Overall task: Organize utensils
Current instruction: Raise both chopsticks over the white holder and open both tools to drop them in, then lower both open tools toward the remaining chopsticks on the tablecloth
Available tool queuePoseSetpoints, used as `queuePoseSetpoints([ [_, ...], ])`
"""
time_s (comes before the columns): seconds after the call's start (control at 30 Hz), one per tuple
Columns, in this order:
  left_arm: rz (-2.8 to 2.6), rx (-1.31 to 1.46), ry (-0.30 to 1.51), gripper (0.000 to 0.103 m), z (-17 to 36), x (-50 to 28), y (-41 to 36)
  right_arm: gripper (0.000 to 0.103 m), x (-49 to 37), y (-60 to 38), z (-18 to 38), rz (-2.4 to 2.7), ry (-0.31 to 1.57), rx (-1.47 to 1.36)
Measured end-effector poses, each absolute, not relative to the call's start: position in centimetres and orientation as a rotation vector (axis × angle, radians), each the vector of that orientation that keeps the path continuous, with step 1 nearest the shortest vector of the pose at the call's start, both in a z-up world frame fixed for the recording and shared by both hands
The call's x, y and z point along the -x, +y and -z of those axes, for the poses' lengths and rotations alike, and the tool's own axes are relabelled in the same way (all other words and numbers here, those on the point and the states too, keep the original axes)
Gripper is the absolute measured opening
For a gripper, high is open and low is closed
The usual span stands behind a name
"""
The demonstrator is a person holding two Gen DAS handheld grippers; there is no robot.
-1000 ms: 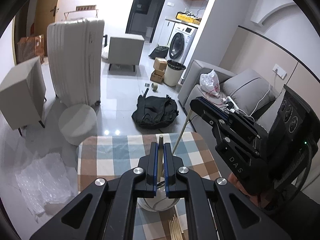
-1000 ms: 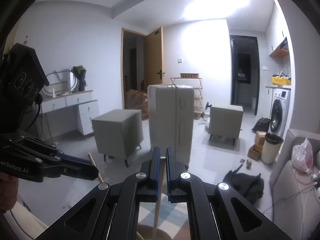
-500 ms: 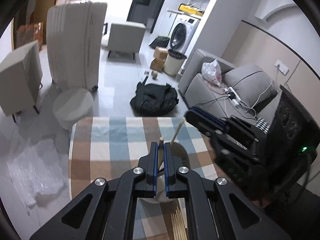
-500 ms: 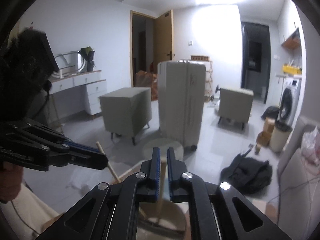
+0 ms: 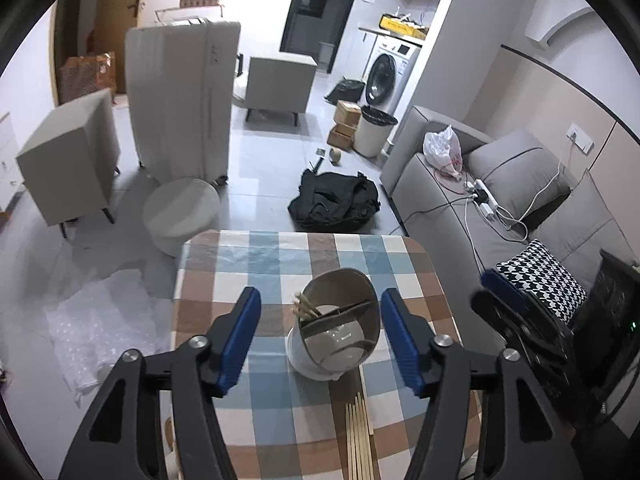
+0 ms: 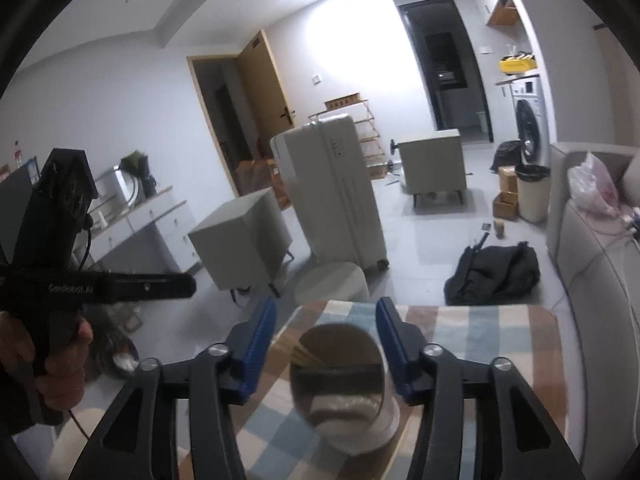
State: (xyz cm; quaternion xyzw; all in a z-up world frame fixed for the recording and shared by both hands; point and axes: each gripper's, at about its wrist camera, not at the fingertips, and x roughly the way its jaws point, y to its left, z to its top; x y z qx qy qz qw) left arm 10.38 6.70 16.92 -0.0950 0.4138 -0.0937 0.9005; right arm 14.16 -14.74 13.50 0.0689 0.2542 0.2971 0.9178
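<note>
A round beige and white utensil holder (image 5: 336, 328) stands on the checked tablecloth (image 5: 248, 272); wooden chopsticks (image 5: 304, 306) lean in its left compartment. It also shows in the right wrist view (image 6: 344, 376), blurred. My left gripper (image 5: 320, 336) is open and empty, its jaws wide on either side of the holder, above it. My right gripper (image 6: 326, 344) is open and empty, also above the holder; it shows at the right in the left wrist view (image 5: 516, 316). Several loose chopsticks (image 5: 358, 436) lie on the cloth in front of the holder.
The table's far edge (image 5: 296, 234) drops to the floor. Beyond are a round stool (image 5: 182, 210), a white suitcase (image 5: 180, 100), a black bag (image 5: 334, 204), bubble wrap (image 5: 96, 328) and a grey sofa (image 5: 500, 200) at the right.
Both grippers have opened and let go of their chopsticks, which now stand in the holder. Both views have tipped down towards the table.
</note>
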Motion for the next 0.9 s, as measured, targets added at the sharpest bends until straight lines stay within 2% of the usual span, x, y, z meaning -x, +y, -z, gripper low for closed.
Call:
queuePoseSetpoints([
  [0.2, 0.144, 0.156, 0.809, 0.062, -18.1, -5.7, 5.2, 0.079, -8.0, -16.1, -15.5, -0.575, 0.497, -0.162],
  [0.27, 0.13, 0.15, 0.798, 0.067, -18.1, -4.1, 4.7, 0.081, -6.5, -16.3, -15.7, -0.567, 0.494, -0.172],
  [0.4, 0.109, 0.117, 0.758, 0.082, -17.8, -2.0, 3.6, 0.092, -3.5, -16.8, -15.9, -0.549, 0.485, -0.172],
  [0.57, 0.098, 0.088, 0.735, 0.087, -17.2, 0.1, 2.5, 0.101, -0.6, -17.3, -15.1, -0.508, 0.49, -0.152],
  [0.9, 0.101, 0.091, 0.744, 0.088, -13.3, 2.4, 2.5, 0.103, 2.2, -17.1, -10.6, -0.379, 0.57, -0.032],
])
